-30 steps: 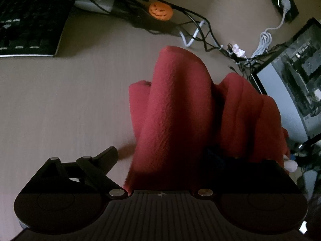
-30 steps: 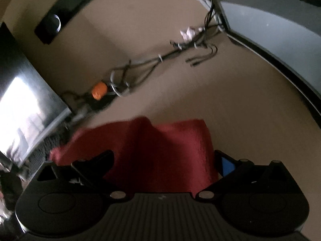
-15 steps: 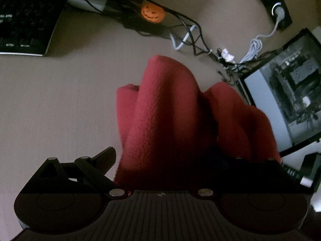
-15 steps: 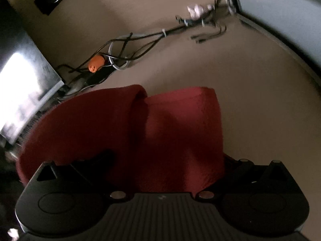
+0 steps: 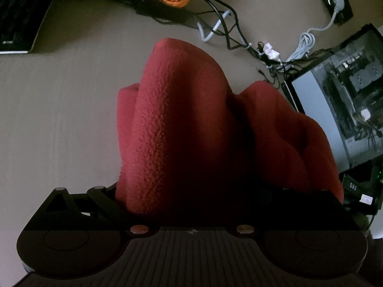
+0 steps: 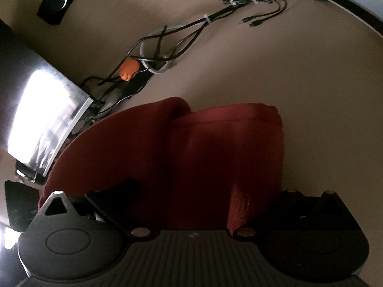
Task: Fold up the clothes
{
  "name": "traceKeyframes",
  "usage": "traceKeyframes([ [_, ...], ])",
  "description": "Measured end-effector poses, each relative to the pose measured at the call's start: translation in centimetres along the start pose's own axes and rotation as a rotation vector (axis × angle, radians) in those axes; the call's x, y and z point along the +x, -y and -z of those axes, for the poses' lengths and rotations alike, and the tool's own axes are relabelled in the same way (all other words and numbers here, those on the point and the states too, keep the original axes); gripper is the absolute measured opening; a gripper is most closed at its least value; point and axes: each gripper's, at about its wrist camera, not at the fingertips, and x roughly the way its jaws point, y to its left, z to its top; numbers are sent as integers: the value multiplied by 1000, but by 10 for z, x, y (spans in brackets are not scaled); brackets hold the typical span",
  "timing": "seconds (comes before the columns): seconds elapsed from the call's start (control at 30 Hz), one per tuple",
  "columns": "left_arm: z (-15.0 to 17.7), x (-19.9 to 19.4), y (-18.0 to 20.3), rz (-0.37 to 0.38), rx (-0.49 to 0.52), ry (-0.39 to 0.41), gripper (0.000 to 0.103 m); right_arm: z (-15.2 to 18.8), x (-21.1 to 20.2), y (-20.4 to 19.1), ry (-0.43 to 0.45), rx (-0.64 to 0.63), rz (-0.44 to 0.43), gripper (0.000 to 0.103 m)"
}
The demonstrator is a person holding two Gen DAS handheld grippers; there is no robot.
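Both grippers, left (image 5: 191, 191) and right (image 6: 191, 198), are closed on the red cloth (image 5: 182, 119), now hanging larger at frame centre than a second ago, so I judge the lift continues.

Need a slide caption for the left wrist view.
Left tongs grip a red fleece garment above a beige desk, near cables.
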Motion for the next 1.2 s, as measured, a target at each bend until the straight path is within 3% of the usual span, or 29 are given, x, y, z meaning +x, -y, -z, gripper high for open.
traceKeyframes([
  [0.4,28,-13,12,-39,-91,67,101,3,6,-8,-35,-104,-100,103],
  [0.67,43,-34,4,19,-103,112,101,18,18,-44,10,-87,-127,103],
  [0.8,48,-59,-19,46,-94,144,101,31,45,-84,-12,-43,-187,103],
  [0.93,50,-102,-64,58,-127,189,101,45,81,-143,-28,-104,-259,103],
  [1.13,33,-184,-118,60,-84,314,101,41,123,-232,40,-152,-427,103],
  [1.2,21,-207,-135,30,-65,355,101,33,141,-256,73,-199,-405,103],
])
